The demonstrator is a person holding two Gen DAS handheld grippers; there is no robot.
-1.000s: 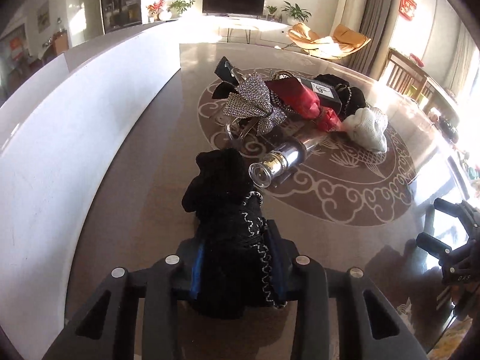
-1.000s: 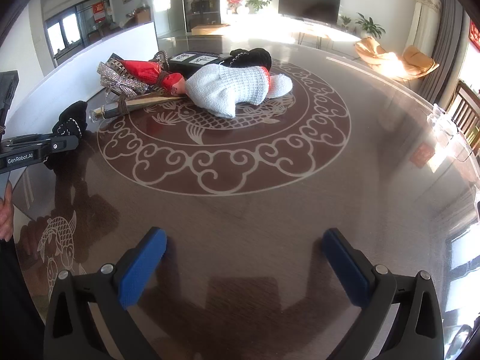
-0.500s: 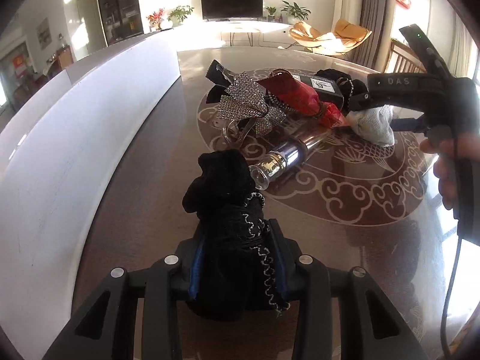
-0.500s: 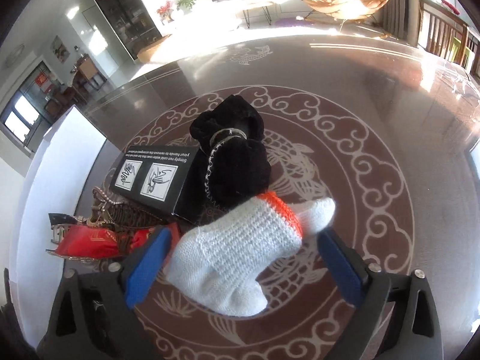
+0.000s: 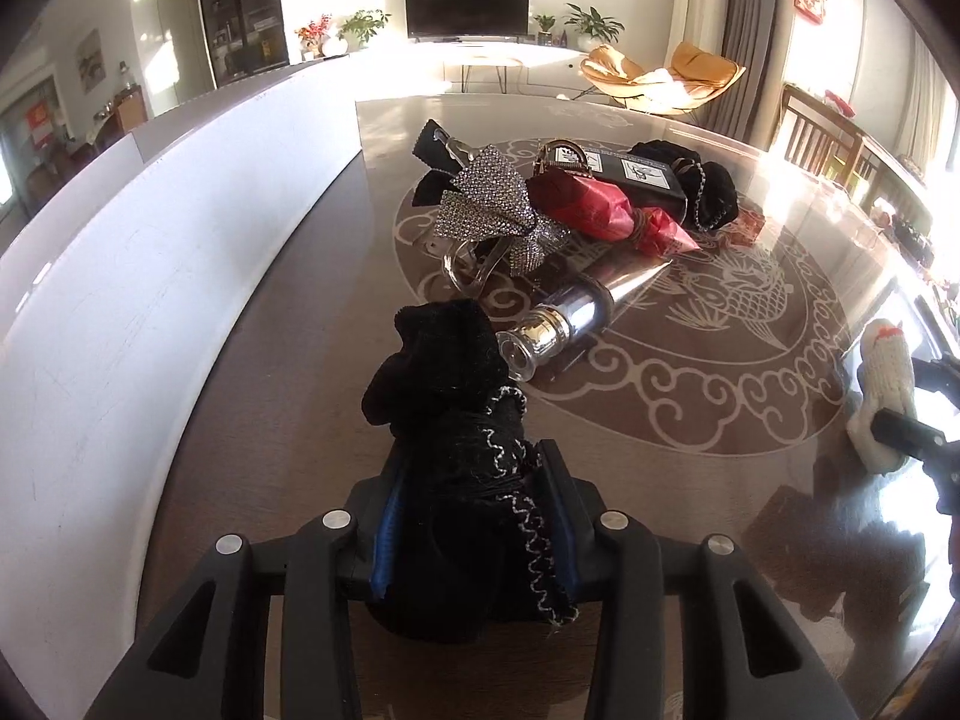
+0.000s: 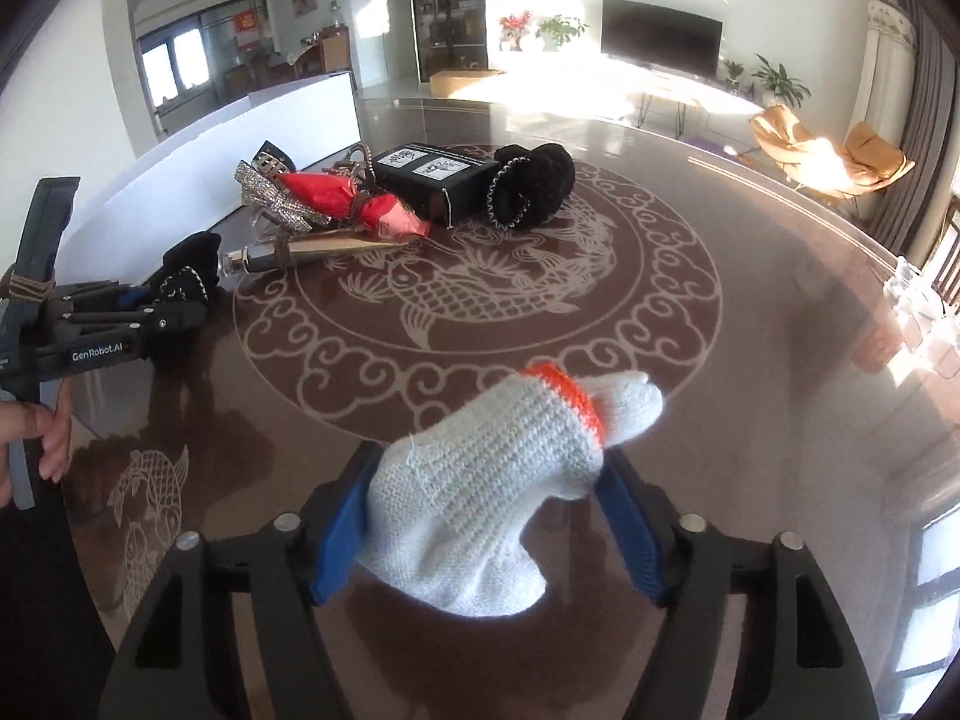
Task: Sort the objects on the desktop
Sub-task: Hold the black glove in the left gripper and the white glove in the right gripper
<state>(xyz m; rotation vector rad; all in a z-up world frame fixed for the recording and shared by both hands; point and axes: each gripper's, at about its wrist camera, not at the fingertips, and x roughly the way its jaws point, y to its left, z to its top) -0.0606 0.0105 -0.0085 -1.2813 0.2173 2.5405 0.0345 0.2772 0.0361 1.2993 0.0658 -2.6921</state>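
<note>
A black glove with silver trim (image 5: 444, 372) lies on the table between the blue pads of my left gripper (image 5: 474, 480). The jaws are opening, and the fabric still fills the gap against both pads. That gripper also shows at the left of the right wrist view (image 6: 180, 300). My right gripper (image 6: 489, 468) is closing on a white knit glove with an orange cuff (image 6: 468, 516) and holds it above the table. The white glove (image 5: 882, 390) also appears at the right edge of the left wrist view.
A pile sits mid-table: rhinestone bow (image 5: 486, 204), red wrapped item (image 5: 594, 210), black box (image 5: 636, 174), another black glove (image 5: 708, 192), silver metal tube (image 5: 576, 312). A white panel (image 5: 150, 276) runs along the left. A person's hand (image 6: 48, 438) grips the left handle.
The right gripper reached the pile, closed around the white glove and carried it back to the near right. The left jaws widened a little around the black glove.
</note>
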